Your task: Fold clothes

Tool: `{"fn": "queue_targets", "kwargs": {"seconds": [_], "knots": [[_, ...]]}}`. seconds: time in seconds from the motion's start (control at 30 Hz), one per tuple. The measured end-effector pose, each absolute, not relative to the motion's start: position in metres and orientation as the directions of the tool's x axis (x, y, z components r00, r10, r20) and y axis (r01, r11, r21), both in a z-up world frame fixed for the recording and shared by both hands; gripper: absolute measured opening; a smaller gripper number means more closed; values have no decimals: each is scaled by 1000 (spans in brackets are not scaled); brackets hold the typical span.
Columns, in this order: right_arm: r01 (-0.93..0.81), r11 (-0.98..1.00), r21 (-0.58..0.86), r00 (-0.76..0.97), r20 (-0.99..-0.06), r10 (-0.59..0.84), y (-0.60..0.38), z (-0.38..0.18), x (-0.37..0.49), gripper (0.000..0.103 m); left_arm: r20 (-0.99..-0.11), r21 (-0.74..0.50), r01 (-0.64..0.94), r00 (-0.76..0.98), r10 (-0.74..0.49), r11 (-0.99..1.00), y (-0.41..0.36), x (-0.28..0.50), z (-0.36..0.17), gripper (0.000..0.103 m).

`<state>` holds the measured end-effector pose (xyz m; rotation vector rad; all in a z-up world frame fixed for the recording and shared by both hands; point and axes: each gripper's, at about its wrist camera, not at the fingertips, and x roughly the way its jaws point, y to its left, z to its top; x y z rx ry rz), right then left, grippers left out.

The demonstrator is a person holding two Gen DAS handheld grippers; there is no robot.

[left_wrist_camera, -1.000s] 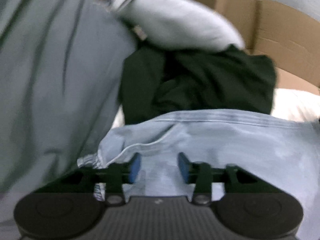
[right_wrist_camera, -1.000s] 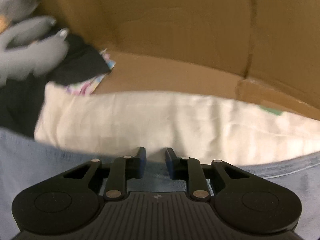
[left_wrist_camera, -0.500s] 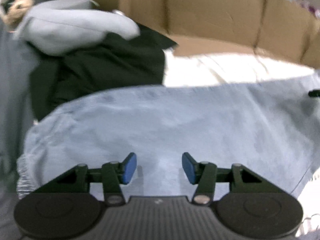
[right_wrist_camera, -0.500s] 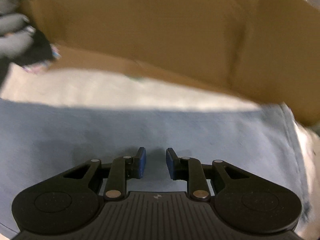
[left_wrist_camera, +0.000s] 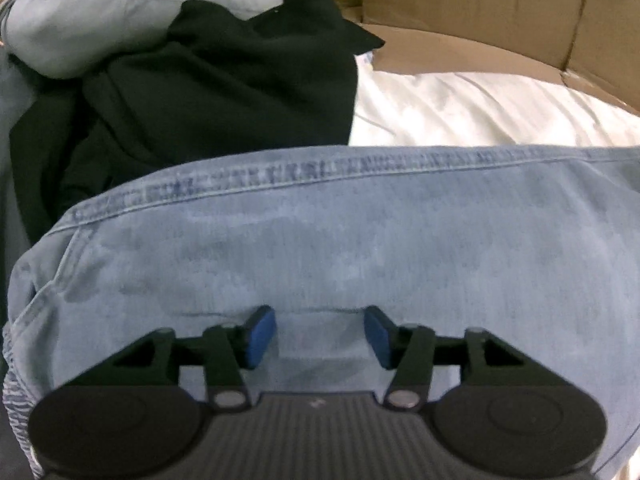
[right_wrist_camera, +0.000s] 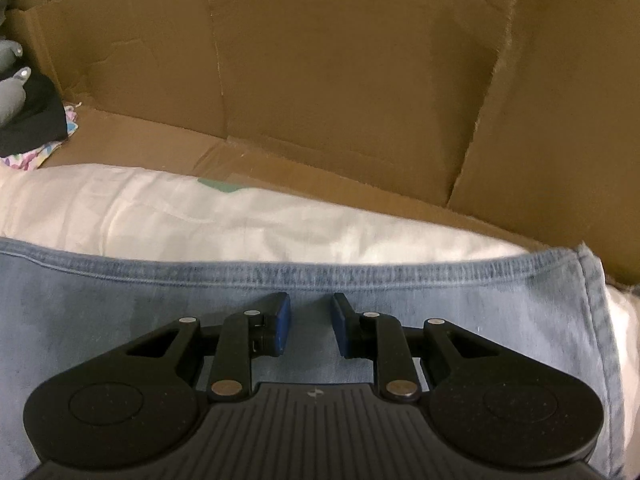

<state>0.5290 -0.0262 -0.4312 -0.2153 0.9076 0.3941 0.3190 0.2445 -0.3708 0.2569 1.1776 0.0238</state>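
Note:
Light blue jeans (left_wrist_camera: 360, 240) lie spread flat, a stitched seam running along their far edge. My left gripper (left_wrist_camera: 318, 314) hovers close over the denim near its left end. Its jaws are opening, with a faint crease of denim lying below the gap and the blue pads (left_wrist_camera: 260, 332) not pressing on it. In the right wrist view the jeans (right_wrist_camera: 120, 312) end at a hemmed corner on the right. My right gripper (right_wrist_camera: 310, 302) stands over them just short of the seam, its pads narrowly apart with flat denim showing through the gap.
A crumpled black garment (left_wrist_camera: 220, 92) and a grey one (left_wrist_camera: 120, 8) lie beyond the jeans at the left. White cloth (right_wrist_camera: 200, 216) lies under and behind the denim. Brown cardboard box walls (right_wrist_camera: 340, 60) rise close behind.
Both grippers have travelled along the jeans and come lower over them. The left pads stand wider apart than before. The right view now reaches the hemmed right corner.

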Motion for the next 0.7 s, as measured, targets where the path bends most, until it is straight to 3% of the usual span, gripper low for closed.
{"fn": "queue_targets", "kwargs": {"seconds": [0.33,0.47,0.7], "knots": [[-437,899,-3,505,-829,242,-22,-419,562,30,-914,156,53,386,124,986,256,305,-351,57],[-412,905,105,548,-765,338,-54,-376,545,31,-905,131,20,411,111,991,263,280,-327,68],[-500,856,129,526,-741,419,-105,-319,484,32,-906,129,-2,407,118,992,268,250,-289,68]]}}
